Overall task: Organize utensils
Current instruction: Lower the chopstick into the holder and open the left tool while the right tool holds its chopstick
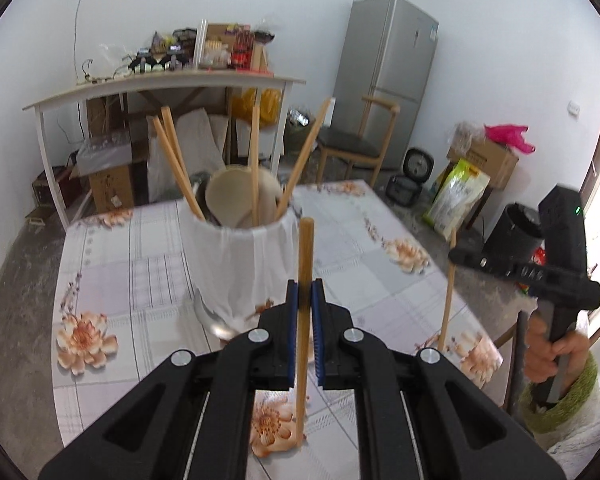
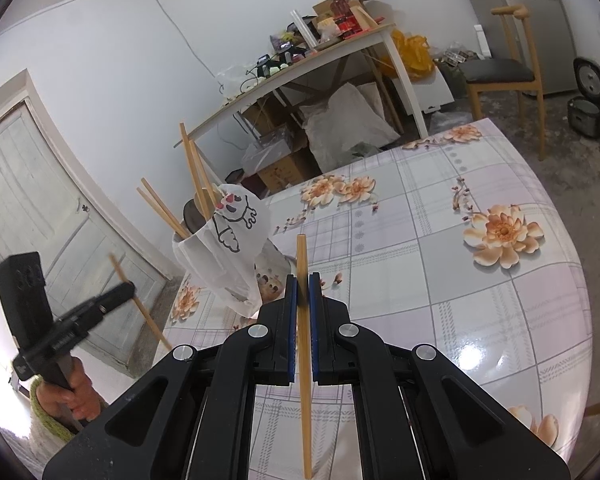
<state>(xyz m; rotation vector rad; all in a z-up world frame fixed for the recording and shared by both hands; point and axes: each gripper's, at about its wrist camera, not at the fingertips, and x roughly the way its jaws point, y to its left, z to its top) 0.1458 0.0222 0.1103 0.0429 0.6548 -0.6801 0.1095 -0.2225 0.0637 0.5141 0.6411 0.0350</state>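
Chopsticks fill both of our grippers at this moment. Our left gripper [image 1: 304, 292] is clamped on a single wooden chopstick [image 1: 303, 320], which stands nearly upright between the blue pads; its top rises above the fingertips and its lower end hangs over the floral worktop [image 1: 380, 280]. Our right gripper [image 2: 302, 286] is likewise closed on another chopstick [image 2: 305, 360], held close to vertical with a short length above the pads and a long length below.

Just beyond the left gripper, toward the far side, we see the white utensil holder [image 1: 236, 268] standing on the worktop. Several chopsticks lean out of it at different angles, and a pale wooden spoon [image 1: 230, 196] sits among them. A metal spoon [image 1: 214, 320] lies on the worktop at the holder's near left base, touching or almost touching it. From the right wrist camera the same holder [image 2: 224, 252] lies far and to the left, showing a cartoon drawing on its side.

In the left wrist view, our right gripper [image 1: 456, 257] appears at the right edge with its chopstick [image 1: 447, 300] hanging down, well apart from the holder. In the right wrist view, our left gripper [image 2: 130, 290] appears at the left edge with its chopstick [image 2: 140, 304] slanted, over the worktop's left edge.

Behind the worktop stand a cluttered white side table [image 1: 172, 86], a wooden chair [image 1: 356, 140] and a grey refrigerator [image 1: 384, 76].
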